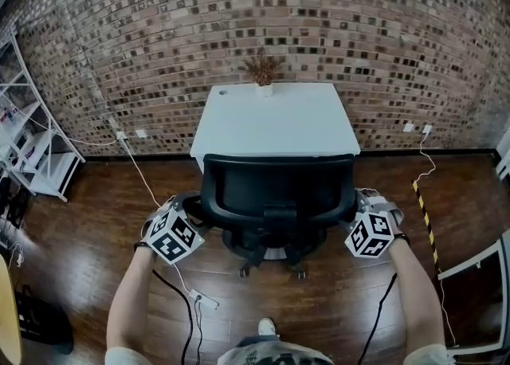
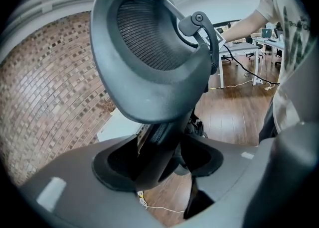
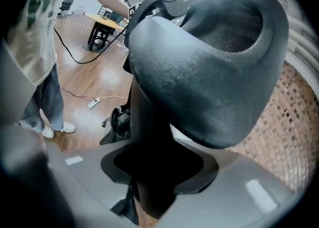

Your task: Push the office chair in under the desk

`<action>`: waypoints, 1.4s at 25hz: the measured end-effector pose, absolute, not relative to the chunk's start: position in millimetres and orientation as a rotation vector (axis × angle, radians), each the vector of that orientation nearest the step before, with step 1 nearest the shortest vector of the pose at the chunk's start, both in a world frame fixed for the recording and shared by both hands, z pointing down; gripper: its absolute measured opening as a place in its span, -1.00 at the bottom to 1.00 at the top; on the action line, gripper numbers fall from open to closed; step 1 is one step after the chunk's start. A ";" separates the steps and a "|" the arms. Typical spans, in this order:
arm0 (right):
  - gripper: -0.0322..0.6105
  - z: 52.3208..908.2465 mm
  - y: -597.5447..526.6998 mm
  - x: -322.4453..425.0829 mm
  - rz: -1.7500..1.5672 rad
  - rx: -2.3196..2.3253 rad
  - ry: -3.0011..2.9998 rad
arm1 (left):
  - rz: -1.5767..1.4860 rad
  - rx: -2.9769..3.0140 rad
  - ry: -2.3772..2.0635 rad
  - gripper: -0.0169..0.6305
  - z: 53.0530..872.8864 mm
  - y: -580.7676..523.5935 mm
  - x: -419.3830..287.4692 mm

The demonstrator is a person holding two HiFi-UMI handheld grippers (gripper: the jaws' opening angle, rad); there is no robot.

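1. The office chair [image 1: 275, 196] stands mid-frame, backrest at the near edge of the desk [image 1: 275, 120] above it.
2. The left gripper [image 2: 159, 168] and the right gripper [image 3: 157, 172] each clamp an armrest post [image 2: 158, 140].
3. Push both sides evenly, staying centred.

Left gripper [image 2: 158, 162], right gripper [image 3: 159, 167]: smooth grey jaws with dark inner recesses. Each bears a white cube [image 1: 173, 237] of black square markers and trails a black cable [image 1: 190, 323]. Clothing: pale short sleeves [image 1: 126, 355] leaving forearms uncovered, light T-shirt [image 3: 30, 38] with dark print, blue jeans [image 3: 50, 97], white shoe [image 1: 267, 327].
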State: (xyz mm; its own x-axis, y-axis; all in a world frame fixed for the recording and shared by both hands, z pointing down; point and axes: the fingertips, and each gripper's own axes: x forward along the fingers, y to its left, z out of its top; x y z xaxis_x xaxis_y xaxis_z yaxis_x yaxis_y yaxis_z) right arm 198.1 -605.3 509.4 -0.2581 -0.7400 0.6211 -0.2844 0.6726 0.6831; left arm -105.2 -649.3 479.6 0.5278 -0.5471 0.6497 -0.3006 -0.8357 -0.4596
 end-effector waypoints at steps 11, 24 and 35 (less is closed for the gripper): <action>-0.34 514.3 -646.9 204.9 -0.530 0.840 -1.810 | -1.199 -2.479 0.659 -0.05 483.5 -690.3 -99.5; -0.34 522.9 -701.2 211.5 -0.561 0.874 -1.797 | -1.186 -2.466 0.673 -0.04 493.2 -747.6 -92.6; -0.35 511.5 -771.3 225.7 -0.574 0.868 -1.803 | -1.197 -2.472 0.704 -0.03 481.3 -817.8 -77.7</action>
State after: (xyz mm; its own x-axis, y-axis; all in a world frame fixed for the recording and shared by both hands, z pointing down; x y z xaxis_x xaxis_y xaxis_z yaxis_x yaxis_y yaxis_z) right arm 225.7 -771.3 511.5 -0.2303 -0.7782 0.5842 -0.2978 0.6279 0.7191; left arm -77.7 -817.8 481.3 0.5315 -0.5499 0.6442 -0.2954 -0.8332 -0.4675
